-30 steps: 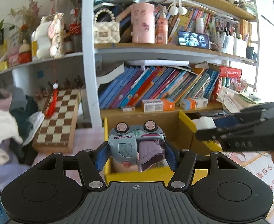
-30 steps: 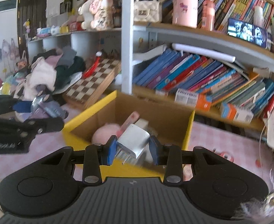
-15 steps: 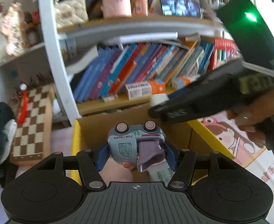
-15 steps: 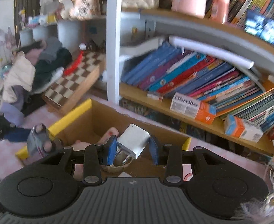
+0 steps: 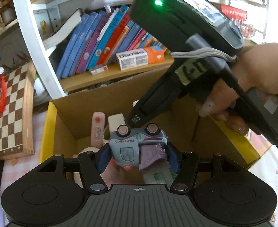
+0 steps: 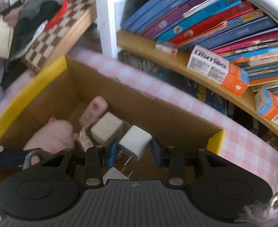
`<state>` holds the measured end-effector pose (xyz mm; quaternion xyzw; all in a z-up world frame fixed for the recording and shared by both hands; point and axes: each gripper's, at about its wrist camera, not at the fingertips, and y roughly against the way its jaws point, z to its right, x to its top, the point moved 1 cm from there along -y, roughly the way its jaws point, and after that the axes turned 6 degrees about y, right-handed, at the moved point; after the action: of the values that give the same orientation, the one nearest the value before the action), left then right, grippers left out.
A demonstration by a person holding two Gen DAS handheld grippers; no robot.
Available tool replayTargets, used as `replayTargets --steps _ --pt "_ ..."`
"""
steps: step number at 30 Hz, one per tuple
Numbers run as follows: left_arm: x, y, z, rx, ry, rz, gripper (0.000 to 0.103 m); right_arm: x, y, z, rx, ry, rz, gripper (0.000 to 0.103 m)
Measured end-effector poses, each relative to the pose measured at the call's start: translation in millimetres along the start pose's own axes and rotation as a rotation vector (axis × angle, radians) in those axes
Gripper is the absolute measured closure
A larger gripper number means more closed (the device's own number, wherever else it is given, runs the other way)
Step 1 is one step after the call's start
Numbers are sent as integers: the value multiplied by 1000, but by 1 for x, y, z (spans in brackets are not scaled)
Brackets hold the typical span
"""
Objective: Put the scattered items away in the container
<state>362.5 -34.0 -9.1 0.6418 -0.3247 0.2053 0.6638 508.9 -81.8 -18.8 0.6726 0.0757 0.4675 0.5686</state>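
Note:
A cardboard box with a yellow rim point(image 5: 47, 132) point(image 6: 27, 92) lies below both grippers. My left gripper point(image 5: 138, 155) is shut on a grey-blue toy truck point(image 5: 133, 145) marked FUN TRUCK, held over the box's inside. My right gripper point(image 6: 134, 151) is shut on a white plug charger point(image 6: 135, 143), prongs down, low over the box floor. In the box lie a pink plush point(image 6: 52, 136), a pink tube point(image 6: 93, 111) and a white block point(image 6: 106, 128). A hand point(image 5: 256, 71) holds the right tool just above the truck.
A white bookshelf post point(image 5: 35, 43) and a shelf of leaning books point(image 6: 205, 22) stand right behind the box. A folded chessboard point(image 5: 14, 113) leans at the left, beside a heap of clothes point(image 6: 1, 36). A pink checked cloth point(image 6: 239, 138) covers the surface around the box.
Both grippers have moved forward and tilted down over the box, each still holding its item. The right tool has crossed close in front of the left camera.

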Motion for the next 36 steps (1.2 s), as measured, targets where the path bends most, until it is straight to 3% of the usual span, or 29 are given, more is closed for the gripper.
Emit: replayTargets --steps 10,19,26,36 --pt "3 -12 6 26 -8 -32 39 3 -9 9 19 -21 -28 67" --pt "4 9 17 38 -56 39 29 4 13 5 35 -50 39 47" --pt "3 54 20 27 -78 154 26 -3 77 -1 10 -82 197 44" --pt "-24 151 -5 24 -6 336 17 -44 182 -32 -97 -173 429 38"
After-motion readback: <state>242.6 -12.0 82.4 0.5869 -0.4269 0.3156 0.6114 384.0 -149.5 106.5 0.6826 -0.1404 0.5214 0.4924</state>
